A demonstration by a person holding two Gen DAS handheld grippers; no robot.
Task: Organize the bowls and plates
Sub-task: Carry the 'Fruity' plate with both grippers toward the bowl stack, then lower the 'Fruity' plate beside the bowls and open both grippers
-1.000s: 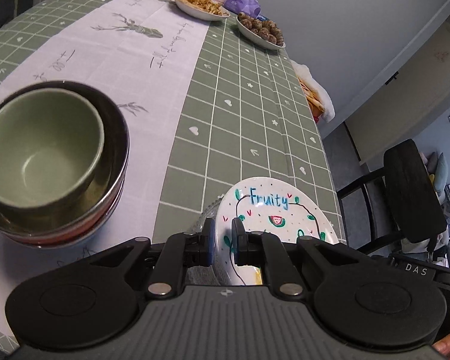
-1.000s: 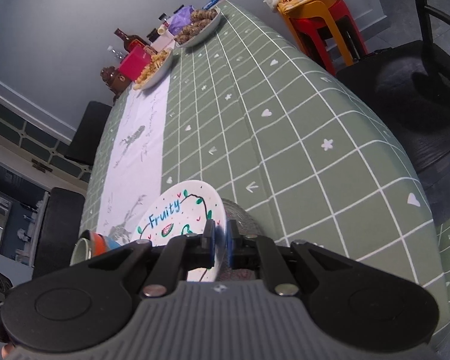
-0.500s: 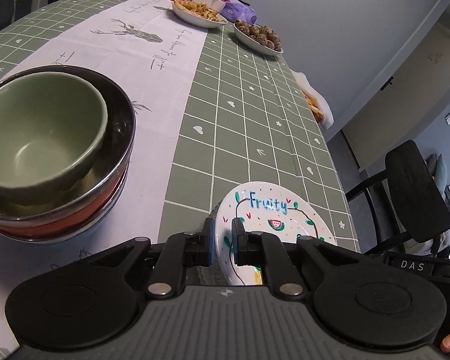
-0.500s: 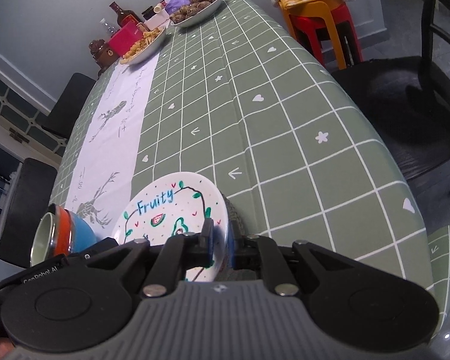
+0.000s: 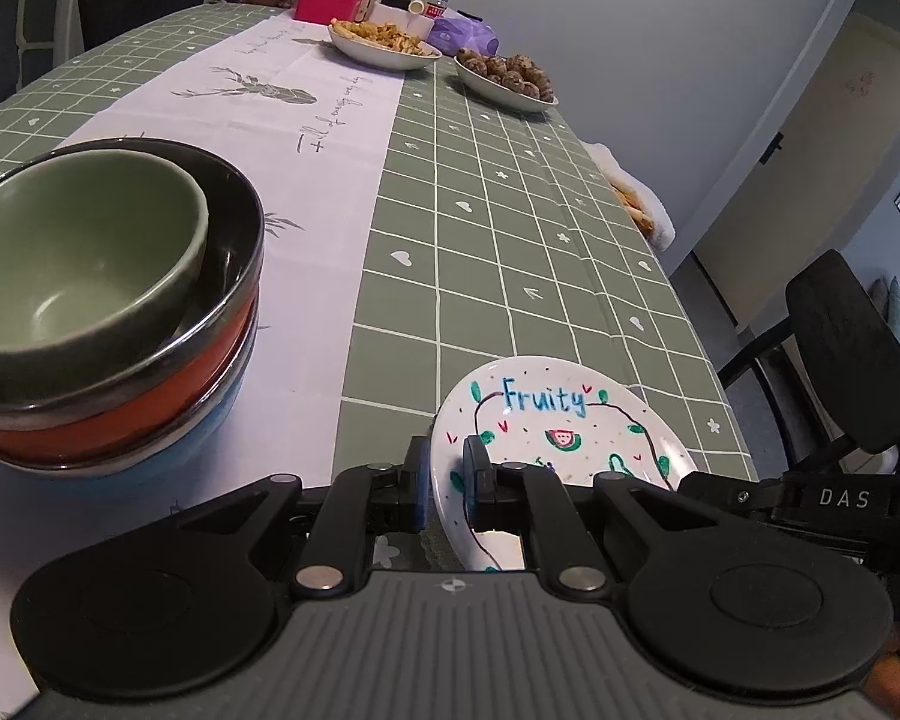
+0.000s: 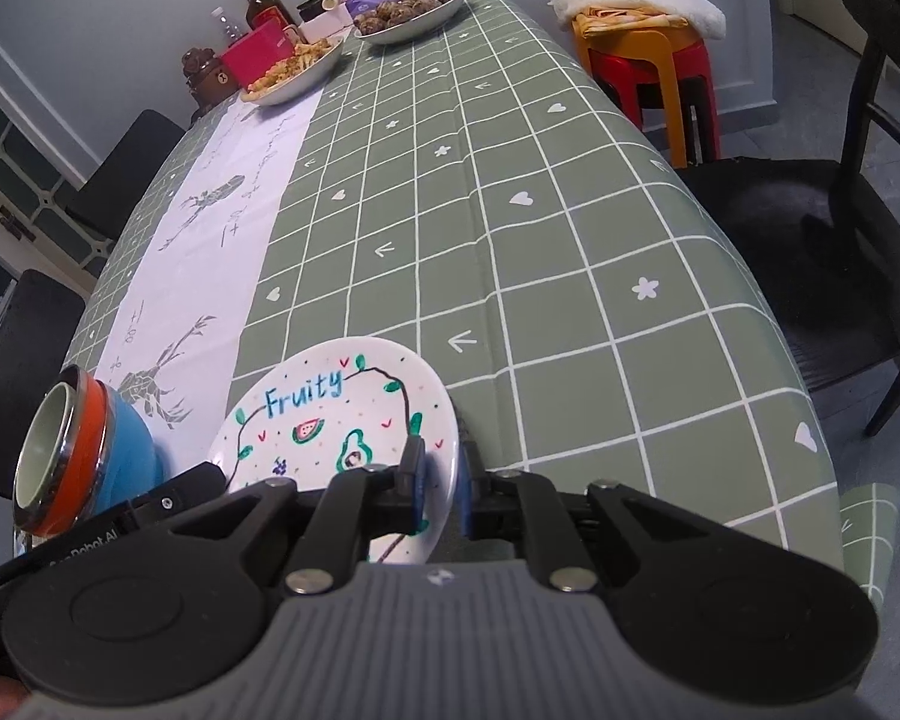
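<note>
One Fruity plate (image 5: pixel 561 420), four stacked bowls (image 5: pixel 99 312), two serving dishes (image 5: pixel 384 45).

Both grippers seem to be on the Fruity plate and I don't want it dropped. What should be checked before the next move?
1. Left gripper shut on the Fruity plate rim: ok.
2. Right gripper shut on the opposite rim: ok.
3. Plate level: cannot tell.
4. Bowl stack apart from the plate: ok.
5. Green bowl seated squarely in the stack: not ok, it sits off-centre.
6. Plate clear of the tablecloth: cannot tell.
</note>
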